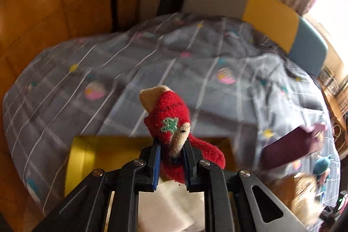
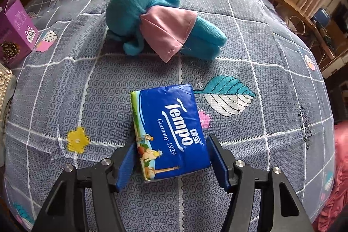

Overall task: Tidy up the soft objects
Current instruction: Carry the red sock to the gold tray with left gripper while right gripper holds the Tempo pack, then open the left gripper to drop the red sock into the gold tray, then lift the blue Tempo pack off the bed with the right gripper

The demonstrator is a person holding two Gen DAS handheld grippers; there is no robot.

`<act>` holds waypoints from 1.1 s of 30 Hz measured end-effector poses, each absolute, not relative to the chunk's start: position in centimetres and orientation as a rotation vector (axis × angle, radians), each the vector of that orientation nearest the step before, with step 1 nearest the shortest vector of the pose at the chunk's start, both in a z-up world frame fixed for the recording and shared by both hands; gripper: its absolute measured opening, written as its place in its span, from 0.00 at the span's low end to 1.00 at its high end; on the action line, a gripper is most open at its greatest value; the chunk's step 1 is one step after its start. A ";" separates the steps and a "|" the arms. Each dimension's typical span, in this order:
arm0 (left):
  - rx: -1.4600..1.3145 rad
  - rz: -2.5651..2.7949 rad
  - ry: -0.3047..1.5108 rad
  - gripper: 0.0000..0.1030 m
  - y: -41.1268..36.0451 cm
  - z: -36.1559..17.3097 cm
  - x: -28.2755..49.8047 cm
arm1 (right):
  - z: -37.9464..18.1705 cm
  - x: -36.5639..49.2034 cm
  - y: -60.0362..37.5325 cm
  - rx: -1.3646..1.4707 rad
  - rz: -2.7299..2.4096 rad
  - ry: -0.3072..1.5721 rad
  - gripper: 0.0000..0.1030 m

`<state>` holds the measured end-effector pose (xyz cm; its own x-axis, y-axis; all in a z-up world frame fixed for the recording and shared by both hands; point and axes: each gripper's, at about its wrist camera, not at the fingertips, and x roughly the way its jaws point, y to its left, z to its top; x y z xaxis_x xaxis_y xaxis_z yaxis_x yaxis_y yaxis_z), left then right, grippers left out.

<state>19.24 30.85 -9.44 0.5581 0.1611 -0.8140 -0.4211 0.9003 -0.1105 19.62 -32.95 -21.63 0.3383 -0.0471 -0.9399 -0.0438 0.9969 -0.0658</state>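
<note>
Left tool (image 1: 171,158): jaws closed on red fuzzy sock (image 1: 171,121), held above yellow box (image 1: 87,155); box interior shows white item, contents otherwise unclear (blur). Risk: sock gripped near one end, loose part could snag box rim or land outside on release.

Right tool (image 2: 171,160): jaws spread wide astride Tempo tissue pack (image 2: 169,134) on bed quilt (image 2: 271,79); nothing gripped yet. Risk: slick wrapper, pack sits skewed, may twist out on closing. Teal plush toy (image 2: 156,16) lies beyond pack. Purple carton (image 2: 17,27) at far left, contents not visible.
</note>
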 end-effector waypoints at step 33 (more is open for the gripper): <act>-0.178 0.493 0.768 0.37 29.0 -13.9 3.9 | -20.6 18.5 -30.0 -0.240 -0.011 1.133 0.55</act>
<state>3.90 29.03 -13.89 0.6127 0.3612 -0.7029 -0.4881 0.8725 0.0229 18.53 -30.03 -20.59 0.4270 -0.1298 -0.8949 -0.1126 0.9743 -0.1951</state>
